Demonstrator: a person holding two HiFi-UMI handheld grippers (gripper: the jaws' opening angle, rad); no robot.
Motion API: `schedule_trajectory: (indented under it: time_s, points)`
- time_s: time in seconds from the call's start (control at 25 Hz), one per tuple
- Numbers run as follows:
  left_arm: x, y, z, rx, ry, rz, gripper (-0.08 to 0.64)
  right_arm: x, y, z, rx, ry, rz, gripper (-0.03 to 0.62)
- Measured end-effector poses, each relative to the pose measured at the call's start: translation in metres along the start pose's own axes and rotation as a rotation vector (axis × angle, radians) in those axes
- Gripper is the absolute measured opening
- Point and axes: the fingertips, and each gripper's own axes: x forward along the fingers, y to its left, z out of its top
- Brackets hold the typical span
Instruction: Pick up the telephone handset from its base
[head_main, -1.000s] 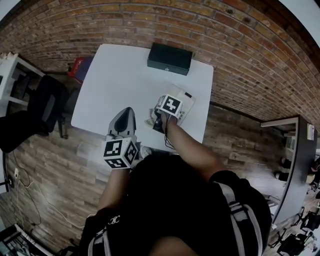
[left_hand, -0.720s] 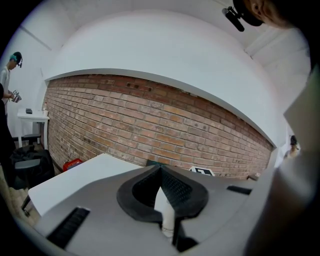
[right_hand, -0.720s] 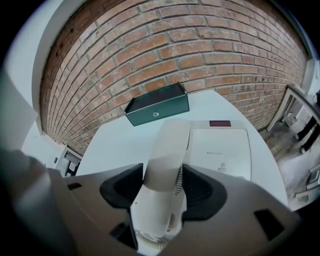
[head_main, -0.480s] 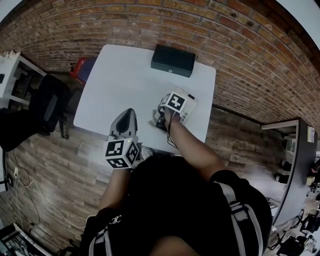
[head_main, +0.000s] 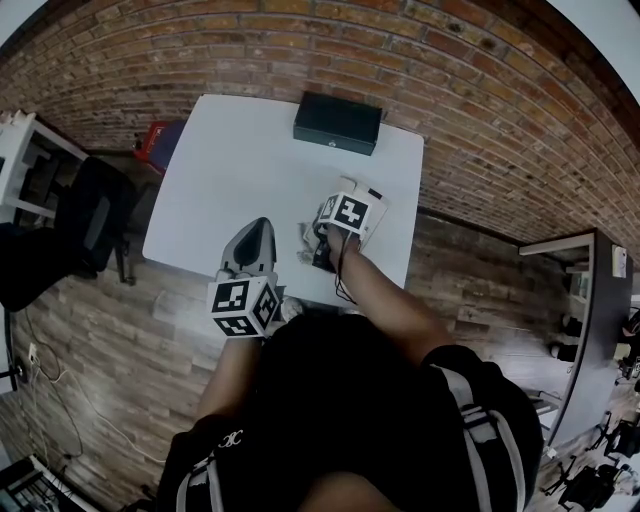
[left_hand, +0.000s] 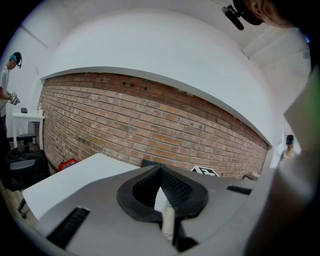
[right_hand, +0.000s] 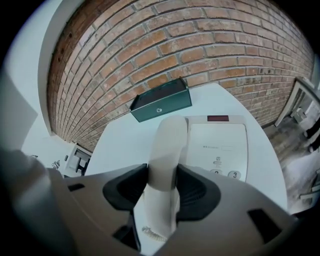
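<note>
The telephone base (right_hand: 220, 150) sits toward 4 o'clock on the white tabletop (head_main: 230, 170), near enough to the person's edge for a short reach. Seen along the tool, the handset (right_hand: 169, 135) lies down the base's 9 o'clock side, and as far as I can tell it is not yet raised from its cradle. The right tool (right_hand: 162, 175) points steeply down and straddles the handset's narrow middle. That makes sense to me, since the waist is the slimmest part and should balance the two bulkier ends. Its jaws are closing, and the dark pads (right_hand: 195, 187) look pressed against both flanks. The left tool (left_hand: 161, 169) hovers by the tabletop's 7 o'clock edge with its jaws together and holding nothing. I'd guess it is out of the way because one tool is enough for this lift. A dark box (head_main: 338, 120) stands at 12 o'clock by the brick wall, well apart from the phone.
</note>
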Motion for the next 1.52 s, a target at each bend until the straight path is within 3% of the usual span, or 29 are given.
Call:
schedule_trajectory:
  time_s: [0.44, 1.04, 1.32, 1.52]
  points:
    - [0.007, -0.012, 0.002, 0.011, 0.001, -0.013, 0.002, -0.033, 0.016, 0.009, -0.041, -0.079, 0.217, 0.163]
    - [0.028, -0.041, 0.005, 0.036, 0.007, -0.062, 0.002, -0.125, 0.043, 0.07, -0.155, -0.415, 0.568, 0.155]
    - [0.042, -0.061, 0.008, 0.056, 0.012, -0.106, 0.002, -0.169, 0.036, 0.084, -0.254, -0.55, 0.598, 0.143]
    - [0.052, -0.078, 0.007, 0.069, 0.021, -0.144, 0.002, -0.189, 0.021, 0.088, -0.234, -0.585, 0.609, 0.116]
